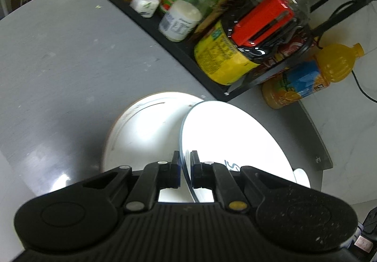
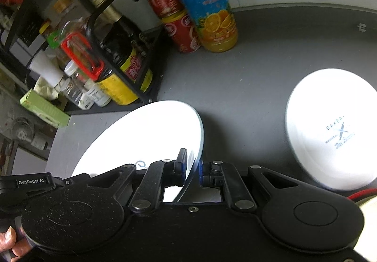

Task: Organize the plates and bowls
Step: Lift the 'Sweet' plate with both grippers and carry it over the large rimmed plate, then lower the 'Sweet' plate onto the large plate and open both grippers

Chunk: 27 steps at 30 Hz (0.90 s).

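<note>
You have one white plate [image 1: 233,135] pinched by its rim in each view: the left gripper [image 1: 184,169] has its jaws closed on the near edge, and the right gripper [image 2: 192,169] clamps a rim the same way. It may be the same plate held from both sides, though I cannot tell for sure. It is tilted and raised off the grey table [image 1: 70,62]. In the left view, a second white dish [image 1: 143,130] sits on the table just left of and behind the held plate. In the right view, another plate [image 2: 329,130] with printed lettering lies well apart at the right. Nothing looks stacked yet, so most of the sorting is left.
</note>
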Tool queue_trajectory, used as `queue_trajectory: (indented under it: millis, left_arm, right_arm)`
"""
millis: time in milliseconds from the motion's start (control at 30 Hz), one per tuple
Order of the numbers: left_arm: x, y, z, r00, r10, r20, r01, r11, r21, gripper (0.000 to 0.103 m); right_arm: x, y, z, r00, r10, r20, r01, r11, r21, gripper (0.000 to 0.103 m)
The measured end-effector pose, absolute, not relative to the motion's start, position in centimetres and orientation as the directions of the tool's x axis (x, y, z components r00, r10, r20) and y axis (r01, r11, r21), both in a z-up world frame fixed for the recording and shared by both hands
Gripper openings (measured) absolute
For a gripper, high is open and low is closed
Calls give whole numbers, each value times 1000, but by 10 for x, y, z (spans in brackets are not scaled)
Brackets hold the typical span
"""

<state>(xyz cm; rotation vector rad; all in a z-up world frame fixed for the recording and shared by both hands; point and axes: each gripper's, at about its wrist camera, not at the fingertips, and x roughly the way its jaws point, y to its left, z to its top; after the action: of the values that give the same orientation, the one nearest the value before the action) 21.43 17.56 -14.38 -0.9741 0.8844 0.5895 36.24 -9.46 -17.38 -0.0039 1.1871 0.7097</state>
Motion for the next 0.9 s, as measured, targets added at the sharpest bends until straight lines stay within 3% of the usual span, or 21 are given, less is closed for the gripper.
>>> queue_trajectory:
  millis: [900]
  left_arm:
    - [178, 189, -177, 446, -3, -895, -816, 408, -408, 8]
  right_arm:
    - [327, -63, -193, 173, 450, -876, -568, 772, 284, 7]
